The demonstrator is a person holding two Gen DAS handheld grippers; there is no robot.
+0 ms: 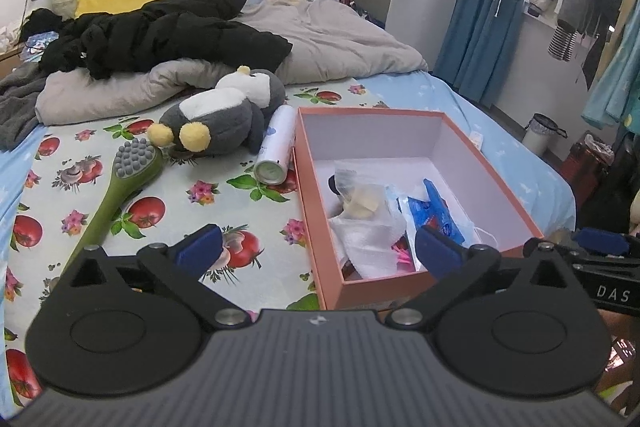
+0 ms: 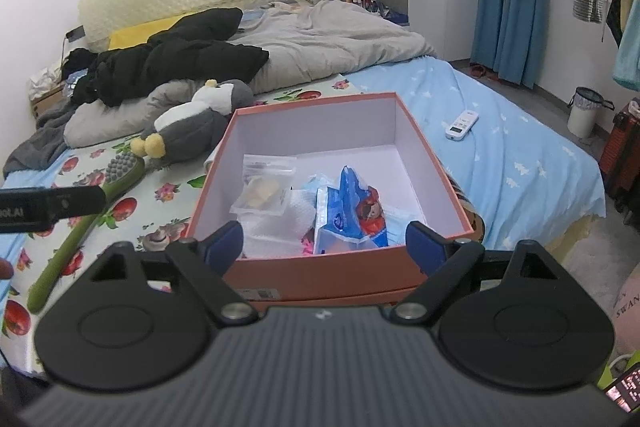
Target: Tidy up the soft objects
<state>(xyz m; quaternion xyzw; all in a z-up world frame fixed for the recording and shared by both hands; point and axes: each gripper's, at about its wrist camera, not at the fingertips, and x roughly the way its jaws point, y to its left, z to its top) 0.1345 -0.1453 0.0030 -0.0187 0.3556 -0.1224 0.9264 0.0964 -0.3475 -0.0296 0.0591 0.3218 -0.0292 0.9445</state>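
A white remote (image 2: 462, 124) lies on the blue sheet (image 2: 500, 147); a bin (image 2: 582, 113) stands beside the bed.

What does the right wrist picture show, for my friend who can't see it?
An open orange box sits on a bed, holding a blue tissue pack and a clear bag. The right tongs hang open and empty just in front of it. A gray plush penguin and a green brush lie to the left.

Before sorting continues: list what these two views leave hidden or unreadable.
- Spray can: right wrist view, hidden behind the box.
- Remote: left wrist view, nearly hidden by the box wall; display too small.
- Items under the tissue pack: covered in both views.
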